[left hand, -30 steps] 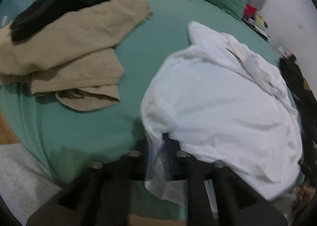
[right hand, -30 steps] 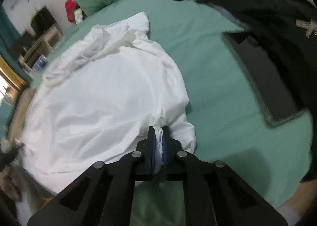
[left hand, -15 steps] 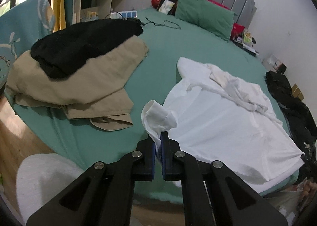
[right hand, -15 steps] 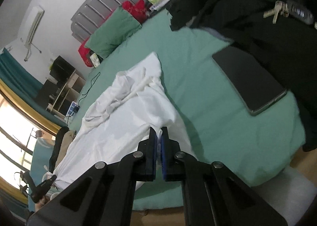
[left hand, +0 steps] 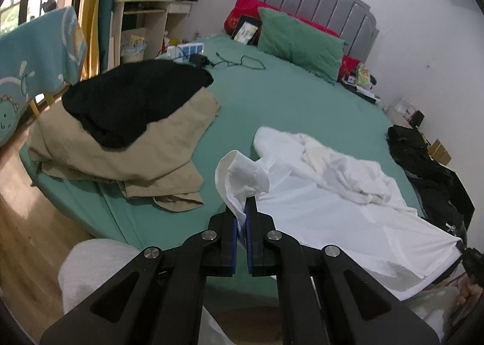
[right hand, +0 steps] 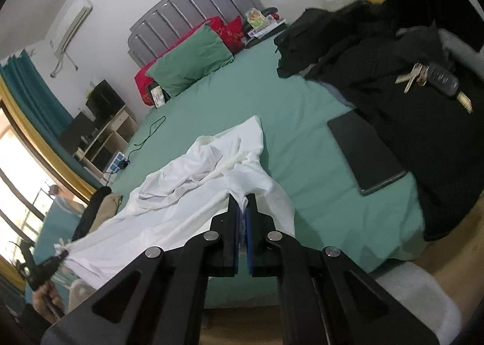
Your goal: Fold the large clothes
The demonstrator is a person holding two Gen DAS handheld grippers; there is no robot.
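White cotton shirt point(left hand: 326, 202) lies spread on the green-sheeted bed point(left hand: 272, 109), its near edge lifted off the sheet. A heap of tan and black clothes point(left hand: 121, 133) sits to its left, dark garments point(right hand: 408, 78) to its right. Left gripper point(left hand: 241, 215) and right gripper point(right hand: 242, 215) each have jaws clenched on a hem corner.

White shirt point(left hand: 326, 202) point(right hand: 193, 193), large, rumpled, spread near bed's point(left hand: 266, 103) foot edge. Near hem lifted off the sheet and stretched taut along that edge, both corners raised. Far part bunched in wrinkled folds, lying flat toward bed's middle.
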